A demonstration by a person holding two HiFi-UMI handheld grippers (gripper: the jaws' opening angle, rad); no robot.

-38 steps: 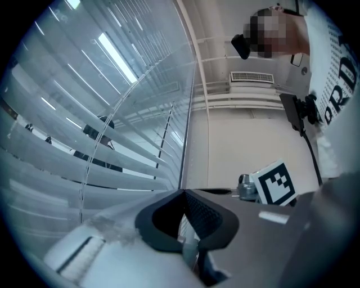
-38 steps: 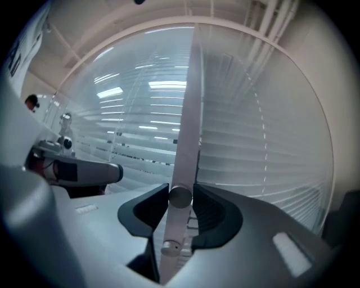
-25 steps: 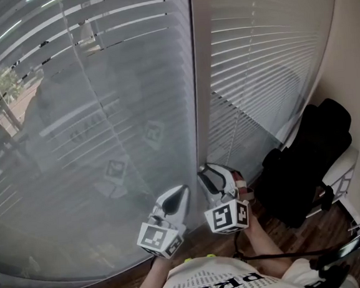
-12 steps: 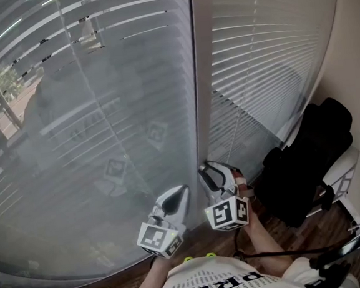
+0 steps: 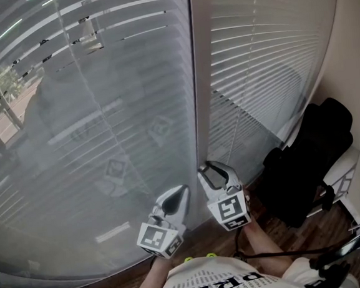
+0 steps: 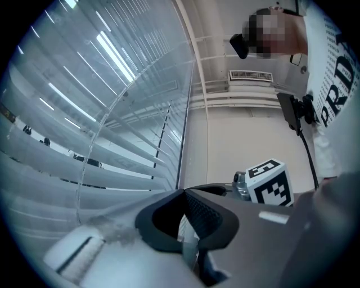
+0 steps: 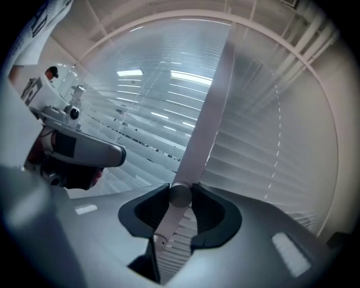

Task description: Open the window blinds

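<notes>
White slatted blinds hang over the left pane [image 5: 90, 117] and the right pane [image 5: 266, 57], with a pale upright post [image 5: 196, 95] between them. My right gripper [image 5: 205, 169] is at the foot of that post. In the right gripper view its jaws [image 7: 180, 194] are shut on a thin pale wand [image 7: 166, 225] that crosses between the tips. They have just closed a little further on it. My left gripper [image 5: 181, 191] hovers to its left, close to the slats [image 6: 67, 163]. Its jaws [image 6: 183, 192] are shut, and I see nothing held.
A black bag or chair [image 5: 307, 160] stands at the right against the wall, with white furniture [image 5: 349, 175] beside it. Dark wood floor [image 5: 288, 237] runs below the windows. A thin clear cord [image 5: 95, 110] hangs in front of the left blinds.
The right gripper has rolled about its own axis with the wand in its jaws; its marker cube now faces differently. The left blind's slats look slightly shifted. The left gripper has not moved.
</notes>
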